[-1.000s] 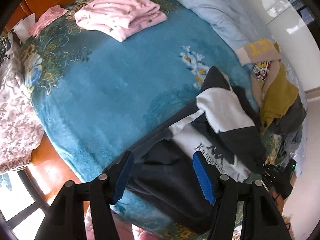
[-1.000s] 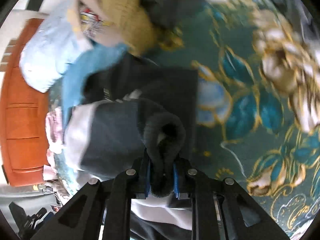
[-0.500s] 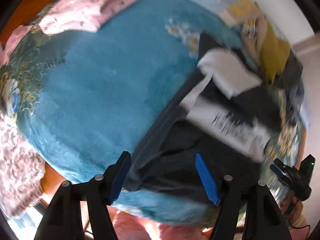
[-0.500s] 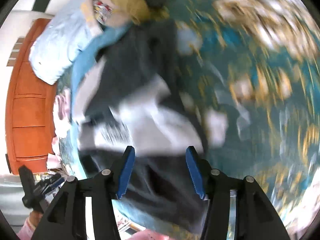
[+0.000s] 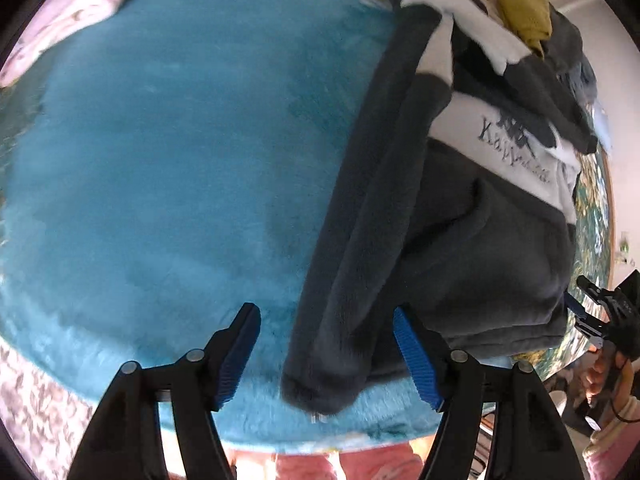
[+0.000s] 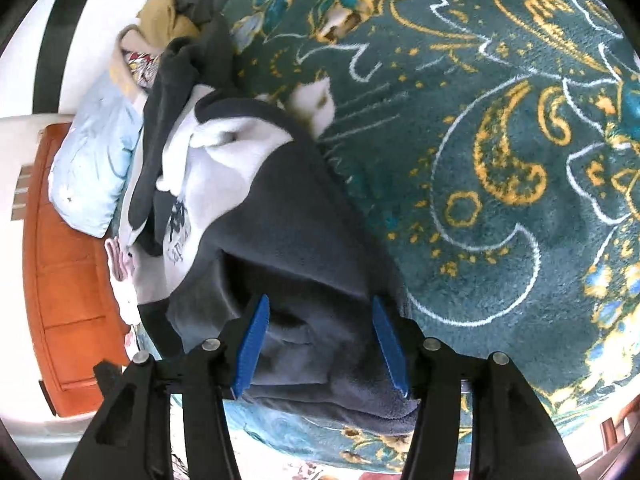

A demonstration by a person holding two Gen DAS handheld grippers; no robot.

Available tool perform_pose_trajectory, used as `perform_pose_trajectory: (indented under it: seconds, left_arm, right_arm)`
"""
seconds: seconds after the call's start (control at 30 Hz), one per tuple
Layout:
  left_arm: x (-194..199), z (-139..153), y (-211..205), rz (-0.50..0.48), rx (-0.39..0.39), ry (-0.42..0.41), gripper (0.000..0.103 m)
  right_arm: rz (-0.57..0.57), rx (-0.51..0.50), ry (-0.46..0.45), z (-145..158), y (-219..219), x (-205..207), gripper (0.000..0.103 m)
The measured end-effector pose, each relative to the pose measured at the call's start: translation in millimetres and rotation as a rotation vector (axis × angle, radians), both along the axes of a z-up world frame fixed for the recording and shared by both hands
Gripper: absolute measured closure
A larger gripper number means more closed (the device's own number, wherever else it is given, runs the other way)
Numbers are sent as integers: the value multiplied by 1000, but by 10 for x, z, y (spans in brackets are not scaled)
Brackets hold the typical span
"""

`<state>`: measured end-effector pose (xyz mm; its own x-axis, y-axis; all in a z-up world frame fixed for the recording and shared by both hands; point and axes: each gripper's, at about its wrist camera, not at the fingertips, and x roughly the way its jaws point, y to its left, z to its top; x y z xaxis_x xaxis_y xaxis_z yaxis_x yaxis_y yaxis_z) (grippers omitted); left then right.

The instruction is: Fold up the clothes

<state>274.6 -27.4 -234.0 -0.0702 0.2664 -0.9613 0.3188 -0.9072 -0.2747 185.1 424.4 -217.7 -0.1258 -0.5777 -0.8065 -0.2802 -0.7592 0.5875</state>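
A dark grey and white sweatshirt [image 5: 472, 232] with lettering on its chest lies on the teal blanket [image 5: 160, 180]. One dark sleeve [image 5: 360, 240] runs down towards me, and its cuff lies between the fingers of my left gripper [image 5: 330, 354]. That gripper is open and close above the blanket, its blue pads clear of the cloth. In the right wrist view the same sweatshirt [image 6: 288, 220] lies crumpled. My right gripper [image 6: 320, 346] is open over its dark bottom edge, with fabric between the pads but not pinched.
A folded pink garment [image 5: 60, 28] lies at the far left of the bed. A heap of unfolded clothes with a mustard piece [image 5: 520, 4] sits beyond the sweatshirt. A light-blue pillow [image 6: 92, 160] and an orange wooden headboard [image 6: 60, 280] lie to the left. The bed's edge is just below both grippers.
My right gripper let go of the dark cuff it was pinching, opened and swung over to the sweatshirt's bottom edge. My left gripper sank towards the blanket, over the sleeve.
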Motion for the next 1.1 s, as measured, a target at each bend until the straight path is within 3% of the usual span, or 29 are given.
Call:
perform_pose_trajectory:
  seconds: [0.27, 0.43, 0.57, 0.77, 0.87, 0.9, 0.93, 0.97, 1.0, 1.1]
  left_arm:
    - [24, -116, 42, -46, 33, 36, 30]
    - [105, -88, -125, 46, 66, 50, 30]
    - [140, -114, -136, 85, 73, 46, 30]
    - [166, -107, -92, 93, 69, 29, 32]
    - [189, -93, -45, 79, 51, 3, 46]
    - [200, -100, -20, 65, 51, -15, 65]
    - [211, -110, 6, 51, 53, -36, 77]
    - [217, -85, 21, 42, 49, -38, 80]
    - [222, -52, 33, 35, 44, -35, 88]
    - [206, 108, -3, 44, 66, -30, 92]
  right_arm:
    - [138, 31, 43, 6, -165, -5, 36]
    - [48, 40, 92, 173, 87, 134, 32]
    - [58, 58, 10, -74, 157, 238, 31]
    - [-12, 10, 13, -168, 168, 266, 27]
    - [-36, -28, -17, -193, 141, 301, 37]
    - [-30, -28, -28, -195, 106, 301, 39]
    - [-15, -18, -39, -193, 53, 291, 51]
    - [1, -11, -47, -172, 4, 276, 78]
    - [17, -7, -55, -137, -40, 257, 90]
    - [58, -4, -67, 10, -149, 191, 93]
